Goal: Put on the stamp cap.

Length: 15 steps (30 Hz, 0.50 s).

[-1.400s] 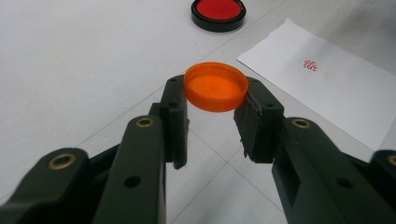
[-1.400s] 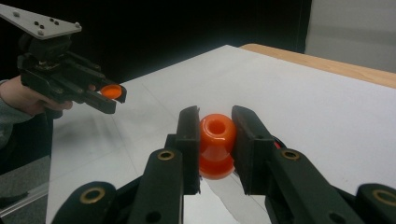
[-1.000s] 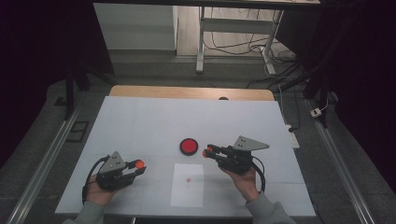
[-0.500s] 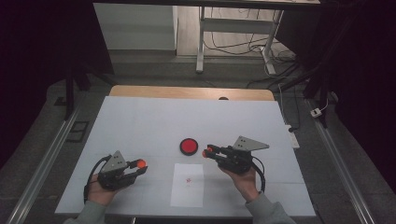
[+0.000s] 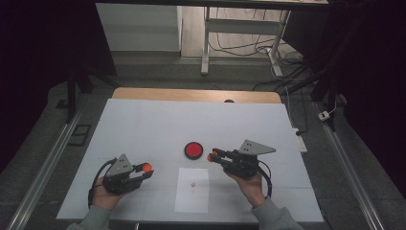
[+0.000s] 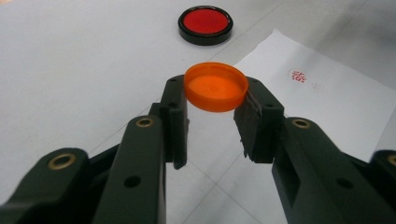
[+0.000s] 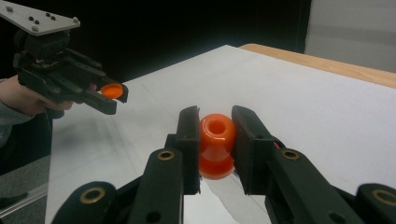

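Note:
My left gripper [image 5: 146, 169] [image 6: 215, 100] rests near the table's front left, shut on a shallow orange cap [image 5: 147, 167] [image 6: 215, 87] held level by its rim. My right gripper [image 5: 211, 156] [image 7: 215, 127] is at the front right, shut on an orange stamp [image 5: 210, 157] [image 7: 215, 140] with a flared body, its end facing the camera. Between the two grippers lies a white paper sheet [image 5: 192, 196] [image 6: 336, 107] that bears a small red stamp mark [image 5: 193, 185] [image 6: 297, 75]. A round red ink pad [image 5: 194, 150] [image 6: 205, 23] in a black case sits just beyond the sheet. The right gripper view also shows the left gripper [image 7: 109, 95] with the cap [image 7: 112, 90].
The white table top [image 5: 143, 124] stretches far behind the ink pad, to a wooden strip [image 5: 196, 95] at its back edge. Metal rails [image 5: 43, 167] run along both sides of the table. Desk legs and cables [image 5: 268, 48] stand on the floor beyond.

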Each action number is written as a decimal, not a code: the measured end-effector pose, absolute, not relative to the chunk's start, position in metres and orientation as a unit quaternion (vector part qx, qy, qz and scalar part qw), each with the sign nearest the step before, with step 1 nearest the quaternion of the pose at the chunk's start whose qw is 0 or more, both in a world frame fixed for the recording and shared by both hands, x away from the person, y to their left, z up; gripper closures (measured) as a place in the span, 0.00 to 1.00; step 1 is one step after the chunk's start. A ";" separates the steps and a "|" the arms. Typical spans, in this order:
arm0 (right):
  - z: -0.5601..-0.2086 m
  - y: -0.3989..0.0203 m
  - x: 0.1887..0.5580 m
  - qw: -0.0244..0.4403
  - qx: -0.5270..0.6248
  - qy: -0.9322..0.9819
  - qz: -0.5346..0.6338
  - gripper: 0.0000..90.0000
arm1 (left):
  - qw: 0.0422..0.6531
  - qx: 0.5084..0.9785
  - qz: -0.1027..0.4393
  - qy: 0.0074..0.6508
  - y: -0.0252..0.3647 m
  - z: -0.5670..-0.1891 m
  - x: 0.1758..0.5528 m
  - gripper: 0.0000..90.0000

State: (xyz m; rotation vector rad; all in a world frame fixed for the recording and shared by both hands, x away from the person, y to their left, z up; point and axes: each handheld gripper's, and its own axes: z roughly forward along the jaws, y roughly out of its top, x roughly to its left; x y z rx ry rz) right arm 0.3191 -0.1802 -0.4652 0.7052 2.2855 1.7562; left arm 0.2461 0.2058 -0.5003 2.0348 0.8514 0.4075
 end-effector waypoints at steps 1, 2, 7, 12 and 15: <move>-0.465 -0.180 0.319 0.087 0.237 0.767 0.590 0.81 | 0.434 0.818 0.164 0.341 0.205 -0.500 0.246 0.72; -0.465 -0.180 0.319 0.087 0.237 0.767 0.590 0.81 | 0.435 0.818 0.164 0.340 0.204 -0.499 0.247 0.72; -0.466 -0.180 0.320 0.086 0.238 0.768 0.589 0.81 | 0.434 0.820 0.163 0.335 0.200 -0.498 0.249 0.72; -0.466 -0.180 0.320 0.085 0.237 0.768 0.588 0.81 | 0.434 0.821 0.162 0.333 0.197 -0.498 0.251 0.72; -0.466 -0.180 0.320 0.085 0.237 0.768 0.589 0.81 | 0.434 0.822 0.162 0.332 0.194 -0.497 0.253 0.72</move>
